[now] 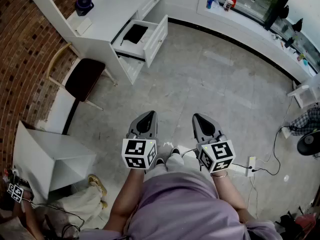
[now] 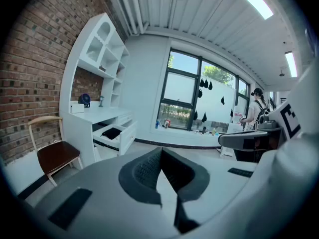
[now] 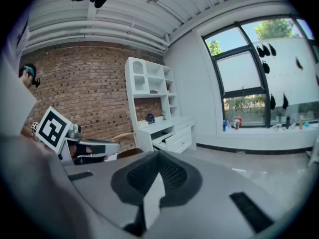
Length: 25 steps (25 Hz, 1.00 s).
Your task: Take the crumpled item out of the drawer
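Note:
The white desk's open drawer (image 1: 150, 39) stands at the far left of the room, and a dark crumpled item (image 1: 134, 33) lies inside it. In the left gripper view the drawer (image 2: 119, 136) and the dark item (image 2: 111, 132) show far off. The right gripper view shows the drawer (image 3: 172, 142) small and distant; there the item is hidden. My left gripper (image 1: 146, 120) (image 2: 160, 151) and right gripper (image 1: 201, 119) (image 3: 158, 156) are held side by side low in front of the person, both shut and empty, well away from the desk.
A wooden chair with a dark seat (image 1: 82, 79) stands beside the desk. A white slanted box (image 1: 50, 156) sits at the lower left. Bottles line the window sill (image 1: 222, 1). A power strip with cables (image 1: 250, 166) lies on the floor at the right. Another person (image 2: 259, 108) stands by the window.

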{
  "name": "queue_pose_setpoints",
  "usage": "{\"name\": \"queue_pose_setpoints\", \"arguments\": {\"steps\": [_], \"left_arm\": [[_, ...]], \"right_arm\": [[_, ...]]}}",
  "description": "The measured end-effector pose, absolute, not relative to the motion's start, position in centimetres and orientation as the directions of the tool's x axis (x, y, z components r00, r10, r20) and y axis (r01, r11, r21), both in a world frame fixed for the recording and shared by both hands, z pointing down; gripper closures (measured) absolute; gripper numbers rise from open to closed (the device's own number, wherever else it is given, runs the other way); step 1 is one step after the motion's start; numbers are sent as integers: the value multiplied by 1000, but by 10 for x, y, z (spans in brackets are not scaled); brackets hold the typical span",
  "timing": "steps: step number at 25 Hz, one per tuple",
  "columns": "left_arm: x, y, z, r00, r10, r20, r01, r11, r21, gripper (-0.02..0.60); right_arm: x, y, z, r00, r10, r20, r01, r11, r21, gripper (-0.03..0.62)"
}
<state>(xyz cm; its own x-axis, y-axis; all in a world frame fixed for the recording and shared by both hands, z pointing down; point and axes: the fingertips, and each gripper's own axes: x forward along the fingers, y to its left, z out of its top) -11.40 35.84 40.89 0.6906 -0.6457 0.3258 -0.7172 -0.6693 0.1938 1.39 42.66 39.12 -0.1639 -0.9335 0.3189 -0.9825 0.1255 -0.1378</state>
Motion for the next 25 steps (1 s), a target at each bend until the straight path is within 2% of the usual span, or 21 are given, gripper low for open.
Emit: {"name": "queue_pose_setpoints", "arguments": {"steps": [25], "left_arm": [[-98, 340, 392, 631, -717, 296, -771, -622, 136, 580]], "right_arm": [[40, 400, 381, -241, -932, 270, -962, 192, -193, 583]]}}
